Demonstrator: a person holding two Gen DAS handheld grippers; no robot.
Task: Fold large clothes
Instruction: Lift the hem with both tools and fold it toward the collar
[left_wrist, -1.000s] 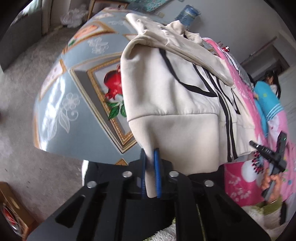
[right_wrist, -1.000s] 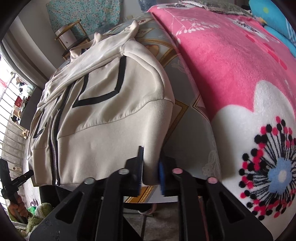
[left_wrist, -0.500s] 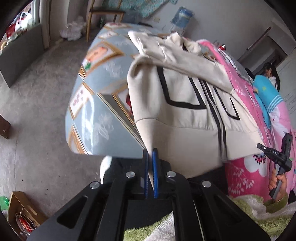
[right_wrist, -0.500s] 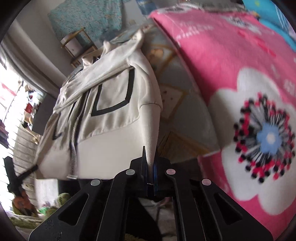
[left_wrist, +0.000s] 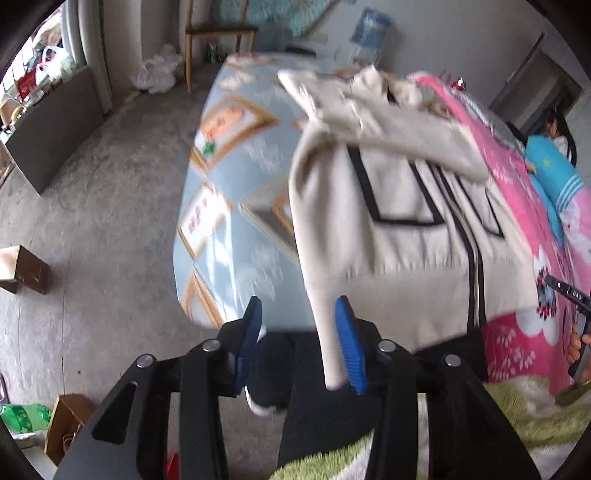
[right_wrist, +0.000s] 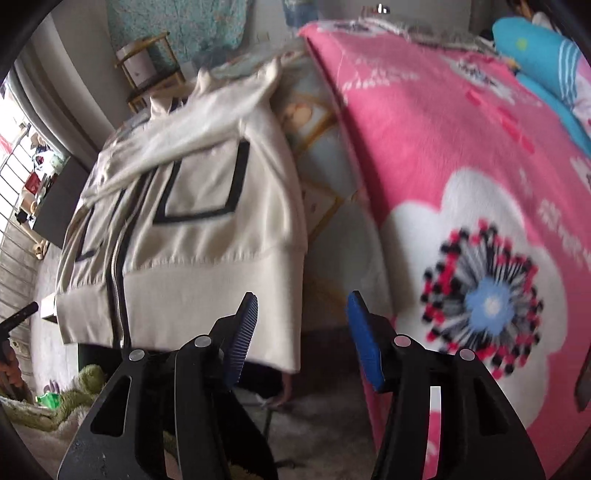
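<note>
Jacket (left_wrist: 406, 254): cream knit cloth, matt, ribbed hem, black woven trim, metal zip. Beneath it, table cover (left_wrist: 236, 236): glossy printed plastic sheet. Beside the jacket, blanket (right_wrist: 461, 155): pink fleece, fuzzy. Below the table, floor (left_wrist: 92, 229): grey, rough, matt.

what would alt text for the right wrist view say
The right tongs stand open, blue pads apart, with the hem corner of a cream zip jacket hanging free just beyond them. The jacket lies over a pale blue patterned cover, beside a pink flowered blanket.
</note>
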